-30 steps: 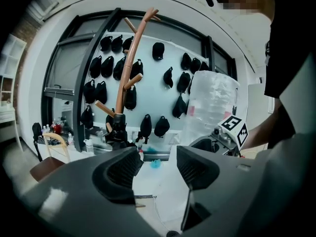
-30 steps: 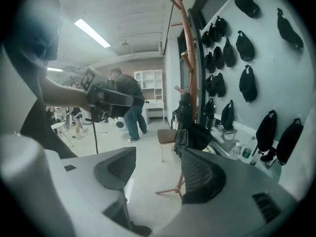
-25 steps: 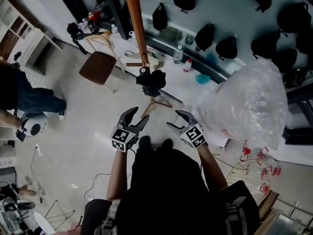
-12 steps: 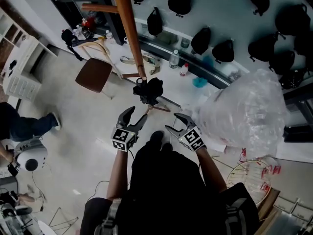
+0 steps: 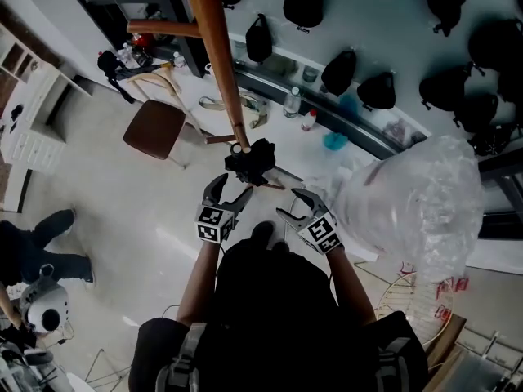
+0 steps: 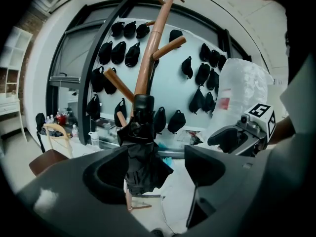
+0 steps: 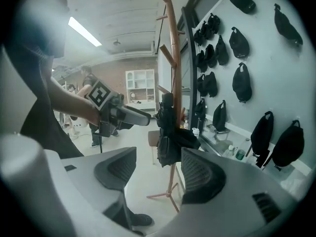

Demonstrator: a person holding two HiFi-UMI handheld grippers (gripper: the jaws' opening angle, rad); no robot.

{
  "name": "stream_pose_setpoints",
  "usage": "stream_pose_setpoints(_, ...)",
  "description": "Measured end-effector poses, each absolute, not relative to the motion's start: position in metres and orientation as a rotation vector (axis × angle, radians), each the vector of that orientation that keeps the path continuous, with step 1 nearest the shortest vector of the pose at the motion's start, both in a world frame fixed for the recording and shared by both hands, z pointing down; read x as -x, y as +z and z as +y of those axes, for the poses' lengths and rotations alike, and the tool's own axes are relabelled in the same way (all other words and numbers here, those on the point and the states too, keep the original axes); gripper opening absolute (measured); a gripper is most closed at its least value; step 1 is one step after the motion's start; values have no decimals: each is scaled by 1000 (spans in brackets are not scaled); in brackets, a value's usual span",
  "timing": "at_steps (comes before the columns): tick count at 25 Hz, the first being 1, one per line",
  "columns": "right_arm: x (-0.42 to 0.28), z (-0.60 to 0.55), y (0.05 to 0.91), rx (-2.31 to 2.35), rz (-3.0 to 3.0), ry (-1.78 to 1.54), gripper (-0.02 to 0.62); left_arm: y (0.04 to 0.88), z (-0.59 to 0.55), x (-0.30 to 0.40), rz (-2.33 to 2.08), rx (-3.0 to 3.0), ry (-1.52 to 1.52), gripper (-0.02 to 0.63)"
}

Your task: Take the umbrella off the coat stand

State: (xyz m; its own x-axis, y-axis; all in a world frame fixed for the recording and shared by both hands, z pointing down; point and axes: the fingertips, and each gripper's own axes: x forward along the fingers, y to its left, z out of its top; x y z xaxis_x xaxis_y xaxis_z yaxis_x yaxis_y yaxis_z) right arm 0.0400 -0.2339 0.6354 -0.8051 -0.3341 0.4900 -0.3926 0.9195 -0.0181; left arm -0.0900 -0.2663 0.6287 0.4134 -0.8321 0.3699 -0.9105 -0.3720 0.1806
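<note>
A folded black umbrella hangs low on the brown wooden coat stand. My left gripper is just short of the umbrella, its jaws opening. In the left gripper view the umbrella shows in the gap of the left gripper, and no pad presses on it. My right gripper stands open a little to the right and nearer me. In the right gripper view the umbrella hangs beyond the right gripper, with the left gripper close on its left.
A brown chair stands left of the stand. A big clear plastic bag fills the right. Black bags hang on the wall above a ledge with bottles. A person is at the far left.
Both grippers have moved forward toward the umbrella, the left one more. The left jaws have spread wider. The person at the left has moved down the picture.
</note>
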Motion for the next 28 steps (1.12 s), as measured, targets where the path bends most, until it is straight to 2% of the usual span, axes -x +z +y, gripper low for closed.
stream_pose_setpoints(13,-43,-259,634,-641,-2566,160,282,666,-314,96,-1465,-2278,329,422)
stream_pose_setpoints(28,-44,-250,632,-754,-2548,160,270,679,-342,94,-1419,-2276,294,426)
